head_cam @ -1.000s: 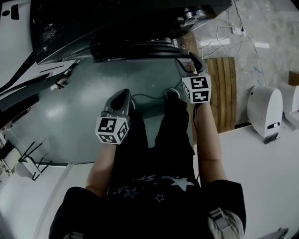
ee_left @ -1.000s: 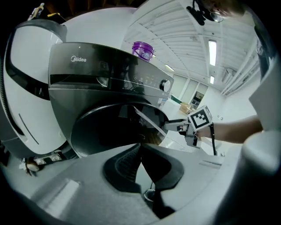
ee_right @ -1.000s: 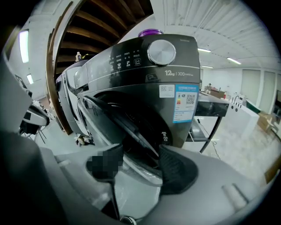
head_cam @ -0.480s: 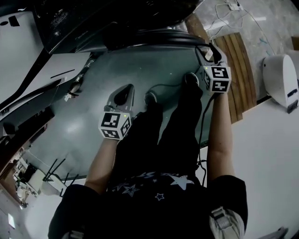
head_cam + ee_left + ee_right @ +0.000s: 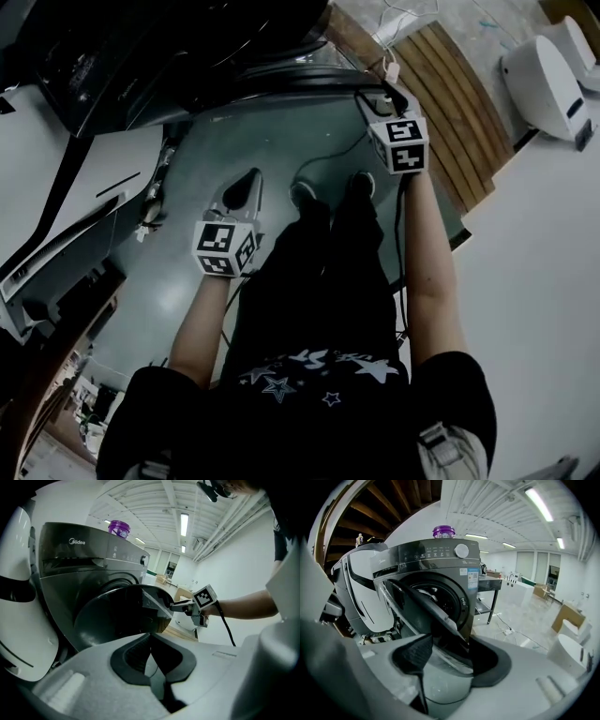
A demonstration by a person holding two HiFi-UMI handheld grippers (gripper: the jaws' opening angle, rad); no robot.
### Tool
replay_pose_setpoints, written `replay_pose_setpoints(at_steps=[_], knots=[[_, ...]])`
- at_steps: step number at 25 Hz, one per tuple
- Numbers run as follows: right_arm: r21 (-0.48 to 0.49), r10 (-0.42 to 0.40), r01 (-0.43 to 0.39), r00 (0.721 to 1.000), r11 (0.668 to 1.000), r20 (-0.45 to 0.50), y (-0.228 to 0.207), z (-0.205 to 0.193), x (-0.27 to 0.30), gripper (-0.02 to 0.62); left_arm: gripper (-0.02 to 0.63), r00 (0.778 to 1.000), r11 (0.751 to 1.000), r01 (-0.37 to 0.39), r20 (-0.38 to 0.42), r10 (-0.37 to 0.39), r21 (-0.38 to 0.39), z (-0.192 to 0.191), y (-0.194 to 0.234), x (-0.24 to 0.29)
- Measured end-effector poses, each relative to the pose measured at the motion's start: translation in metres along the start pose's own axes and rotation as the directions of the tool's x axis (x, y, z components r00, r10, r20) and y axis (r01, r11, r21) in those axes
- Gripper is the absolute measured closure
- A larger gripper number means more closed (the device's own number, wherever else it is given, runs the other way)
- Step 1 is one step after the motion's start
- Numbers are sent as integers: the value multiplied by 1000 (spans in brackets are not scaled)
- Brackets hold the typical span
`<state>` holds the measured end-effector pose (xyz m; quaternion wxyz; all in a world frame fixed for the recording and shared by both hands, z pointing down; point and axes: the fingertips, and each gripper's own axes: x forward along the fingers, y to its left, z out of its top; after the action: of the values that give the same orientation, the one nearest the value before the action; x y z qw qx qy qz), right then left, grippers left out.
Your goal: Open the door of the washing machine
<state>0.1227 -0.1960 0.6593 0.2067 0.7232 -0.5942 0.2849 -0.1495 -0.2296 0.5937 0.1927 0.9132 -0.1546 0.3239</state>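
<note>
The door (image 5: 417, 606) of the washing machine (image 5: 440, 559) stands partly open, swung out from the drum opening at the machine's front. The right claw (image 5: 450, 660) grasps the door's free edge, with the rim lying between its jaws. The left claw (image 5: 152, 656) is clenched on nothing and held apart from the door. A purple container (image 5: 443, 531) sits on the machine's top.

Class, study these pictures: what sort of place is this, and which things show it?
Probably a test lab or workshop hall, not a home: the washing machine, door ajar, stands in an open room with ceiling strip lights, a white machine casing beside it and a loose cable on the floor.
</note>
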Motion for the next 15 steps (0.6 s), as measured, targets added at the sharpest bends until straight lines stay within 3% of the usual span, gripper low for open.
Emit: replay_pose_setpoints(at_steps=[5, 15], knots=[[29, -9, 10, 1000, 1000, -11, 12, -16, -22, 351, 595, 999, 999, 30, -19, -30, 24, -7, -20, 11], [132, -32, 29, 999, 991, 16, 36, -45, -54, 351, 595, 1000, 999, -9, -18, 10, 51, -24, -46, 10]])
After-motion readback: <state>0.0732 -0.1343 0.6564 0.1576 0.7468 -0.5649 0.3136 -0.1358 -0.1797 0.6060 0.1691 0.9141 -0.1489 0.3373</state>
